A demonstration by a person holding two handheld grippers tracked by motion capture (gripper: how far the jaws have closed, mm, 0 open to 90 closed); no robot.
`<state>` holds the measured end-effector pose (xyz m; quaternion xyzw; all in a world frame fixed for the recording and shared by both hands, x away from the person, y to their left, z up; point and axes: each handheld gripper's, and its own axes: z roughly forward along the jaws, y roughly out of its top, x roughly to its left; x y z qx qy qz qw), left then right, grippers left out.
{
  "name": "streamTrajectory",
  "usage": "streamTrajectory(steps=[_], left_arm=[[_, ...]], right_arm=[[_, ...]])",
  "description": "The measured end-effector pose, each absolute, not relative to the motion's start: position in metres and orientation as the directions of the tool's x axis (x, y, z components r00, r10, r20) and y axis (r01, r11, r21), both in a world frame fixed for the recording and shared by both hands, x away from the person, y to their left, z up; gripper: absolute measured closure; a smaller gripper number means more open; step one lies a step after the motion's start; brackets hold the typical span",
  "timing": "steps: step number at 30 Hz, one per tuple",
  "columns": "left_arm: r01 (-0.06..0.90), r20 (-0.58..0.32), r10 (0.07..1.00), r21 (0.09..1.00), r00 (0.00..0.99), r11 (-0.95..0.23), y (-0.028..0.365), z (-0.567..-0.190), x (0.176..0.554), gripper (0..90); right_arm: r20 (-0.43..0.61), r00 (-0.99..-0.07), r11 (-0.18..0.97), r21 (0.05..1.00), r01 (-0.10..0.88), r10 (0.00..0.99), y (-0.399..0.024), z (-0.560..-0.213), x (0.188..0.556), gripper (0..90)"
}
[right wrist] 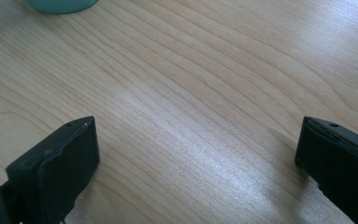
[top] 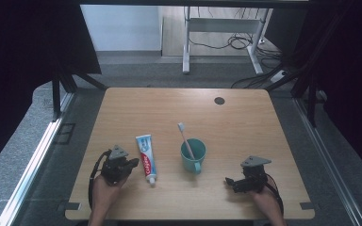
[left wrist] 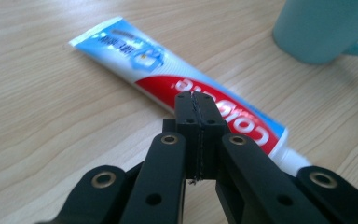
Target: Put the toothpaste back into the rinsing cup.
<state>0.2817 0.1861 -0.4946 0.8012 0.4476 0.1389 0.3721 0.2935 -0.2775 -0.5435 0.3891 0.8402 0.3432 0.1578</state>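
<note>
A toothpaste tube [top: 146, 157] lies flat on the wooden table [top: 245, 117], cap toward the front edge. To its right stands a teal cup [top: 193, 155] with a white toothbrush [top: 185, 139] leaning in it. My left gripper [top: 134, 163] sits just left of the tube. In the left gripper view its jaws are pressed together with nothing between them, so the left gripper [left wrist: 196, 100] is shut, with the tube [left wrist: 168, 70] lying behind it and the cup [left wrist: 321, 28] beyond. My right gripper [top: 229, 181] rests right of the cup. It stands open [right wrist: 196, 140] over bare wood, with the cup's base [right wrist: 60, 4] at the top left.
A dark round hole [top: 219, 100] sits near the table's far edge. Beyond the table stand a white desk frame [top: 186, 47] and floor cables [top: 238, 42]. Dark curtains hang at both sides.
</note>
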Motion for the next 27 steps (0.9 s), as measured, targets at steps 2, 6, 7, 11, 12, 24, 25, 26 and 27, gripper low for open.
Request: streamTrajectory(steps=[2, 6, 7, 11, 12, 24, 25, 26, 27], left_arm=[[0.611, -0.108, 0.819, 0.722, 0.564, -0.325, 0.181, -0.492, 0.284, 89.8], [0.597, -0.109, 0.808, 0.731, 0.579, -0.329, 0.17, -0.487, 0.287, 89.7], [0.598, -0.111, 0.808, 0.731, 0.579, -0.329, 0.168, -0.486, 0.288, 89.6], [0.6, -0.111, 0.801, 0.724, 0.588, -0.34, 0.157, -0.486, 0.293, 89.6], [0.603, -0.113, 0.799, 0.72, 0.59, -0.343, 0.154, -0.486, 0.293, 89.6], [0.615, -0.137, 0.774, 0.698, 0.618, -0.367, 0.137, -0.497, 0.296, 89.7], [0.616, -0.141, 0.771, 0.696, 0.621, -0.369, 0.136, -0.498, 0.295, 89.7], [0.619, -0.143, 0.771, 0.693, 0.621, -0.369, 0.135, -0.499, 0.295, 89.7], [0.62, -0.14, 0.77, 0.688, 0.622, -0.376, 0.134, -0.5, 0.295, 89.7]], right_arm=[[0.002, -0.647, 0.462, 0.699, 0.546, 0.762, -0.278, -0.543, 0.293, 0.0], [0.001, -0.648, 0.462, 0.699, 0.545, 0.762, -0.278, -0.543, 0.294, 0.0], [0.002, -0.648, 0.462, 0.699, 0.545, 0.762, -0.278, -0.543, 0.293, 0.0], [0.001, -0.648, 0.462, 0.699, 0.545, 0.762, -0.278, -0.543, 0.293, 0.0], [0.001, -0.648, 0.462, 0.699, 0.545, 0.762, -0.278, -0.543, 0.293, 0.0], [0.002, -0.648, 0.462, 0.699, 0.545, 0.762, -0.278, -0.543, 0.293, 0.0], [0.002, -0.648, 0.462, 0.699, 0.545, 0.762, -0.278, -0.543, 0.293, 0.0], [0.002, -0.647, 0.462, 0.699, 0.546, 0.762, -0.278, -0.543, 0.293, 0.0], [0.001, -0.648, 0.462, 0.699, 0.545, 0.762, -0.278, -0.543, 0.293, 0.0]])
